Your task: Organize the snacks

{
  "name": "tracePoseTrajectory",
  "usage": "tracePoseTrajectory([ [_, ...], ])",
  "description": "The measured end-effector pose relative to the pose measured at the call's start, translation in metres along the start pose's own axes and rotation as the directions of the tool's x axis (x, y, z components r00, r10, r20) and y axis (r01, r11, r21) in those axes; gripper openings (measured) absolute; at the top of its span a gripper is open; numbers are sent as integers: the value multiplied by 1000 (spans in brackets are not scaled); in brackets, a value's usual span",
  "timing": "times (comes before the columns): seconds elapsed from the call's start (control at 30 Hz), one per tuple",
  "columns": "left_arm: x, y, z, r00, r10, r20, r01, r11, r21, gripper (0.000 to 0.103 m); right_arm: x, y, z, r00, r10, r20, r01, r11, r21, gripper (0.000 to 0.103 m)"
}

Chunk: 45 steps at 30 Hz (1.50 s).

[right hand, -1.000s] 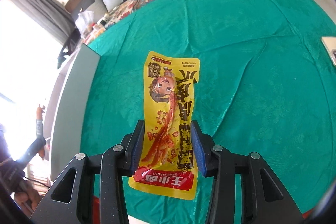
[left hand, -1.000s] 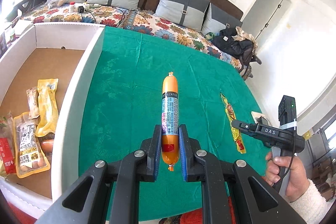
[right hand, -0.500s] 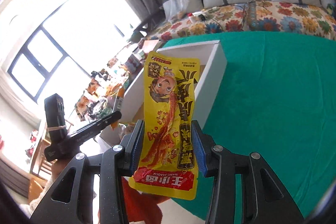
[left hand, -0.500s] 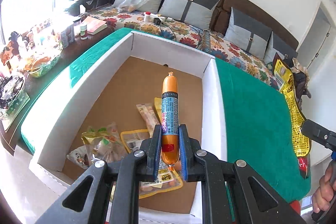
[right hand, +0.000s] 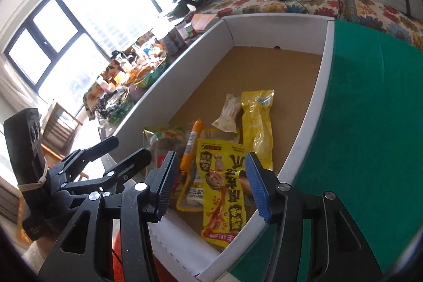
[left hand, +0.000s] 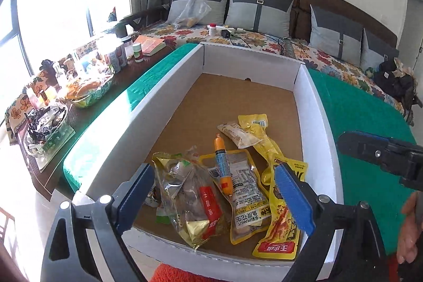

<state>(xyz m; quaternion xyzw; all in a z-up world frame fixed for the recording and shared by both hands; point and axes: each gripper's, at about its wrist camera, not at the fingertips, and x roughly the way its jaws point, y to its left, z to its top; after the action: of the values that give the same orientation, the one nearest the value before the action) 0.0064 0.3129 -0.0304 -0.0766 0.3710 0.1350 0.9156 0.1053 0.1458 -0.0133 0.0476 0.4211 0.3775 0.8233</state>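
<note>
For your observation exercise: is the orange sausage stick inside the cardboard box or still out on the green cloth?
Inside. The orange sausage stick lies on a peanut packet within the cardboard box walls; the open left tool holds nothing.

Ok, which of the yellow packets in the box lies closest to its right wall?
The spicy-strip packet with the red bottom band: it lies along the box's right wall, by the near corner. The peanut packet and plain yellow packet lie further left.

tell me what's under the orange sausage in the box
The sausage lies across a peanut pack, its top end reaching bare box floor. Whatever is beneath the pack is covered.
</note>
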Motion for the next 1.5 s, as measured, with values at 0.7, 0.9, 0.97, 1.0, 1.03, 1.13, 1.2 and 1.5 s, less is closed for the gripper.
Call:
tracePoseTrajectory([
  [0.7, -49, -22, 17, 966, 255, 37, -254, 967, -30, 103, -47, 20, 16, 973, -223, 58, 230, 961, -152, 85],
  [0.9, -43, -14, 13, 975, 224, 5, -224, 974, -35, 103, -40, 29, 13, 975, -219, 28, 221, 964, -151, 85],
  [0.97, -42, -11, 13, 981, 192, -4, -192, 980, -47, 103, -36, 33, 12, 974, -226, 18, 226, 961, -158, 85],
  [1.0, -41, -10, 12, 983, 186, -9, -186, 981, -49, 103, -34, 34, 11, 974, -228, 11, 227, 961, -161, 85],
  [1.03, -40, -9, 11, 982, 188, -14, -188, 981, -45, 103, -33, 36, 11, 973, -231, 5, 229, 960, -163, 85],
  [1.13, -39, -9, 10, 978, 208, -25, -209, 978, -27, 103, -29, 41, 10, 971, -238, -10, 233, 957, -171, 85],
  [1.2, -40, -9, 9, 979, 204, -28, -205, 978, -27, 103, -29, 44, 9, 970, -241, -13, 235, 956, -179, 85],
  [1.5, -50, 7, 18, 988, 147, -52, -151, 986, -72, 103, -28, 54, 10, 955, -295, -29, 284, 939, -192, 85],
])
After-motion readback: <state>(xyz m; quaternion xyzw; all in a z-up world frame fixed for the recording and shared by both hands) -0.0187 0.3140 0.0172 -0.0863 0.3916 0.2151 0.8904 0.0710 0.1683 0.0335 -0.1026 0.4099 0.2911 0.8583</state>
